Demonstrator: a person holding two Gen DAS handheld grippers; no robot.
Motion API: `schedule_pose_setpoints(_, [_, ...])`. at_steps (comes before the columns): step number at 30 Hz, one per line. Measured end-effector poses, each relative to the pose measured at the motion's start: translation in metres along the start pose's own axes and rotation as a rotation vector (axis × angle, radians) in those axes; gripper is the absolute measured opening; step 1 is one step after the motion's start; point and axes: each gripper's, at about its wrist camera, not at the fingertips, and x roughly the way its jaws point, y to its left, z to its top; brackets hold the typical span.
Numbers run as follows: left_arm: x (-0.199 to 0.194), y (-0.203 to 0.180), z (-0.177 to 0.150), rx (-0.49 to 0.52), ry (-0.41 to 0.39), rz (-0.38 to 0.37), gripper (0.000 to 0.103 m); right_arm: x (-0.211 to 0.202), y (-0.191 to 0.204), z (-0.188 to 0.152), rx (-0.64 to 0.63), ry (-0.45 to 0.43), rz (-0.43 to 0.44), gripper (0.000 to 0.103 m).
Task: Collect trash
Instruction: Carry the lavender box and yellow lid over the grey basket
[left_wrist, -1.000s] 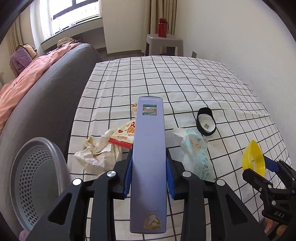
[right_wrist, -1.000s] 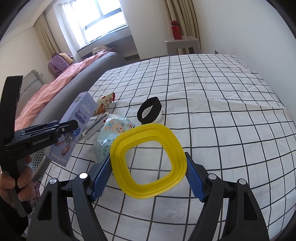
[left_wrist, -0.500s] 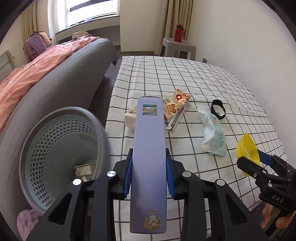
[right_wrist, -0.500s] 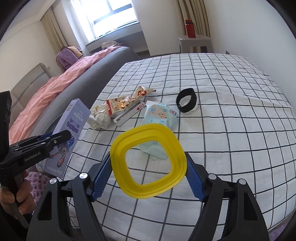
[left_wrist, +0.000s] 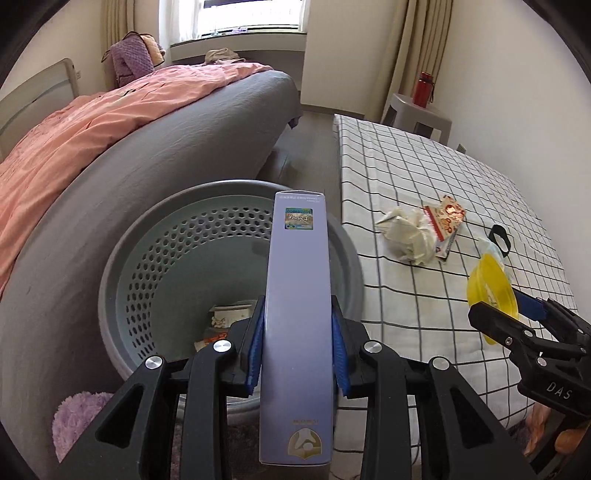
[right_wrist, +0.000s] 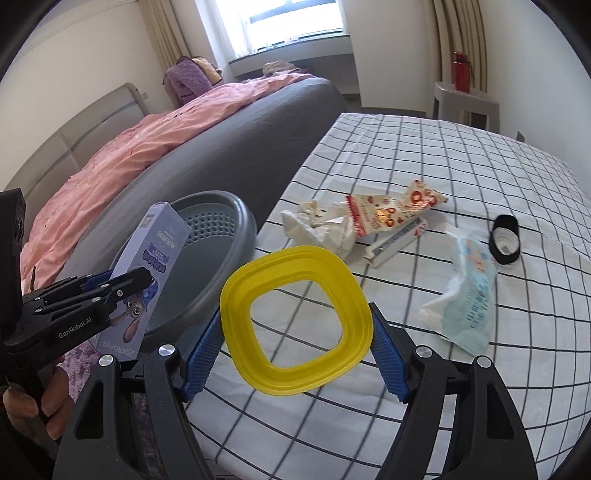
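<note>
The left gripper (left_wrist: 298, 343) squeezes a long box (left_wrist: 297, 295) pointing forward over the basket (left_wrist: 147, 243); the right gripper (right_wrist: 295, 343) squeezes a yellow ring (right_wrist: 295, 325).

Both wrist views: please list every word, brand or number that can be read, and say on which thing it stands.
"GenRobot.AI": on the side of the left gripper.
"DAS": on the body of the right gripper.
"Zootopia": upside down, low on the purple box.
Other print on the purple box: too small to read.
Print on the red snack wrapper, the blue wipes pack and the black cap: blurred, not readable.
</note>
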Motion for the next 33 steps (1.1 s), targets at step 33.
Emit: schedule_pose_setpoints(33, [0.024,0.101,0.011,-0.142,-0.001,0.092,0.036,0.083,0.095,0.054,-0.161,0.056,0.106,0.079])
